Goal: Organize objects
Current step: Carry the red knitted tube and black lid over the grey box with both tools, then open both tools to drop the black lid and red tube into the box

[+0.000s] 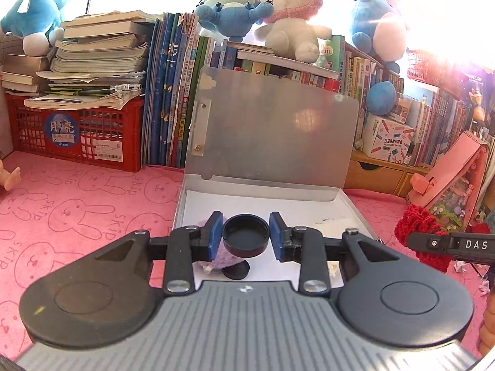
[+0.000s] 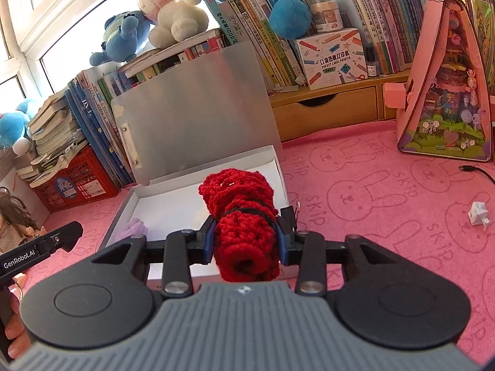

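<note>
An open silver box (image 1: 346, 213) with a raised lid (image 1: 272, 130) sits on the pink mat; it also shows in the right wrist view (image 2: 173, 198). A small black goblet-shaped cup (image 1: 246, 241) stands in the box between the fingers of my left gripper (image 1: 246, 236); the jaws stand apart with small gaps beside the cup. A purple knitted piece (image 1: 213, 259) lies beside the cup, seen also in the right wrist view (image 2: 134, 227). My right gripper (image 2: 246, 241) is shut on a red crocheted roll (image 2: 241, 210) above the box's right front.
Books (image 1: 173, 92), a red crate (image 1: 77, 133) and plush toys (image 1: 287, 15) line the back. A pink toy house (image 2: 448, 92) stands right. A wooden drawer unit (image 2: 324, 108), a black cable (image 2: 476, 170) and a crumpled paper (image 2: 478, 213) are on the right.
</note>
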Available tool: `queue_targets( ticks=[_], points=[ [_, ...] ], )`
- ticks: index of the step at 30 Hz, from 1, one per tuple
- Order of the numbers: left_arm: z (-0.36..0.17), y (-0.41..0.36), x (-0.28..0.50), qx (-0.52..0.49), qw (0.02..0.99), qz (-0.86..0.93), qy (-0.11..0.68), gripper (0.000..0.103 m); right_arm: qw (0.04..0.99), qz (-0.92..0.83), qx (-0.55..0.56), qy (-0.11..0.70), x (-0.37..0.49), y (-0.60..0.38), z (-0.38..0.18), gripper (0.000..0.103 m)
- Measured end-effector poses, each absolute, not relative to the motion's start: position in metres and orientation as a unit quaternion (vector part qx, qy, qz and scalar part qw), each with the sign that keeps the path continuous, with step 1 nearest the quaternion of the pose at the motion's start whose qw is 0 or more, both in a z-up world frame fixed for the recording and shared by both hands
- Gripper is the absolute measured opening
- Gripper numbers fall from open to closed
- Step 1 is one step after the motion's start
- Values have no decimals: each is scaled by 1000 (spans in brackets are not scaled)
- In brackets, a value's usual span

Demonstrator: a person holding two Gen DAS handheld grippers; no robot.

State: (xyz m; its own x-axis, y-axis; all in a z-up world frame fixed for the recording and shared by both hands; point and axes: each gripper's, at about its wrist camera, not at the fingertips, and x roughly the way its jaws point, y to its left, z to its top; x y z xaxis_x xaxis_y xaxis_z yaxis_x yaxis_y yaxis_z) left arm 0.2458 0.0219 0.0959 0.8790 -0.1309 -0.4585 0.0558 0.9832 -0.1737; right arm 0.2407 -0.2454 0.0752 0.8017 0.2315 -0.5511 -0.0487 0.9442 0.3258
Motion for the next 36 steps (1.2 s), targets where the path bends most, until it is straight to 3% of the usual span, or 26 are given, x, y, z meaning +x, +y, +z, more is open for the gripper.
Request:
queue_targets(
  ticks=[14,25,29,32,36],
  points=[
    [58,29,377,-38,959,-5,280,37,927,62,142,341,355,-227,53,43],
    [18,41,410,-51,940,7,337,37,919,60,129,367,394,-216,18,43],
    [15,38,416,-35,931,19,363,38,919,63,129,367,394,-214,15,48],
    [17,38,412,-34,932,18,361,48,919,64,136,363,389,-214,18,65],
    [27,35,398,-24,937,14,349,72,922,66,139,355,378,-216,29,68]
  ],
)
